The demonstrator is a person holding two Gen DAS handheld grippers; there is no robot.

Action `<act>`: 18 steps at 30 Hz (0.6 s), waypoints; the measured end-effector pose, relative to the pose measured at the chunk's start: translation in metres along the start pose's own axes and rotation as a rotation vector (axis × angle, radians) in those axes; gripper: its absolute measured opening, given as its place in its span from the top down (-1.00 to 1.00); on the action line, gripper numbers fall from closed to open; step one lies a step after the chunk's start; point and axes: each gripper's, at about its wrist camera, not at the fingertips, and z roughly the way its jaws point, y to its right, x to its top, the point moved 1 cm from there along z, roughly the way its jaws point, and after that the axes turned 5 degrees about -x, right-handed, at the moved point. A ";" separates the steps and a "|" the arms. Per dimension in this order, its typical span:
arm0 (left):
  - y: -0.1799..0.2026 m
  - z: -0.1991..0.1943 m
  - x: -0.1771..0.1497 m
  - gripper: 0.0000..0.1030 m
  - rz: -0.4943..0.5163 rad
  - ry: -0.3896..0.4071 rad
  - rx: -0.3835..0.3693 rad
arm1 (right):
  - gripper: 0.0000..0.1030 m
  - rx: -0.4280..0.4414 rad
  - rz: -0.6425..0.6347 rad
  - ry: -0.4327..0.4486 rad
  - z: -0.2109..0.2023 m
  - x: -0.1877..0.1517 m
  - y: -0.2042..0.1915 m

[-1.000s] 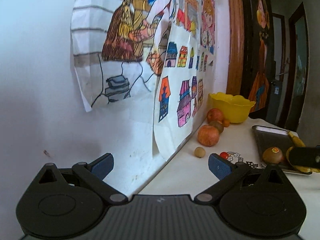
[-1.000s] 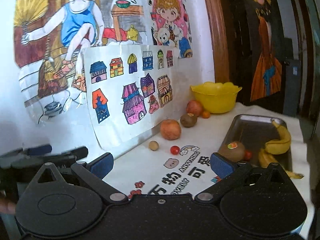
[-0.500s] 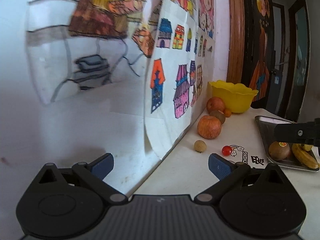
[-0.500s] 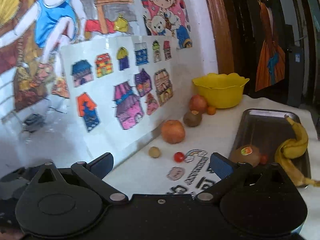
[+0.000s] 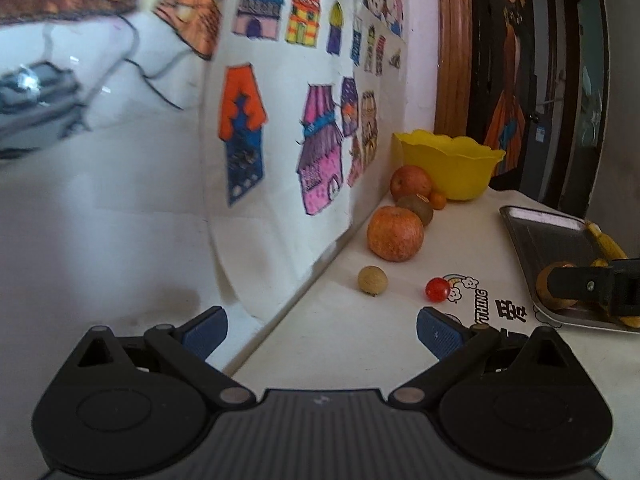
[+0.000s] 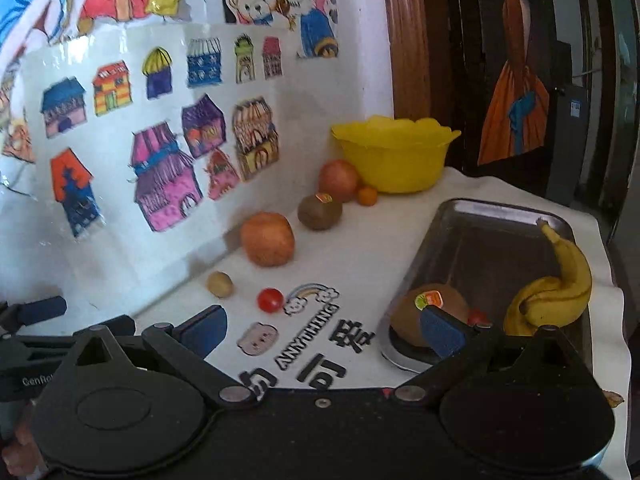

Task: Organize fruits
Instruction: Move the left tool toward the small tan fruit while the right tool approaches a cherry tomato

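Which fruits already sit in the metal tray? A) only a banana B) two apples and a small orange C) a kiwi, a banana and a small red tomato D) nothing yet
C: in the right wrist view the metal tray holds a stickered kiwi, a banana and a small red tomato between them; the apples lie on the table by the wall.
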 end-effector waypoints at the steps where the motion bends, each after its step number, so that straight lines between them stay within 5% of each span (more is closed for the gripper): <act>1: 0.001 0.004 0.000 -0.99 0.002 -0.005 -0.002 | -0.99 -0.001 -0.008 -0.003 0.003 -0.001 0.001; 18: 0.018 0.056 0.006 -0.99 0.048 -0.046 -0.048 | -0.99 0.096 -0.299 0.001 0.070 -0.013 -0.007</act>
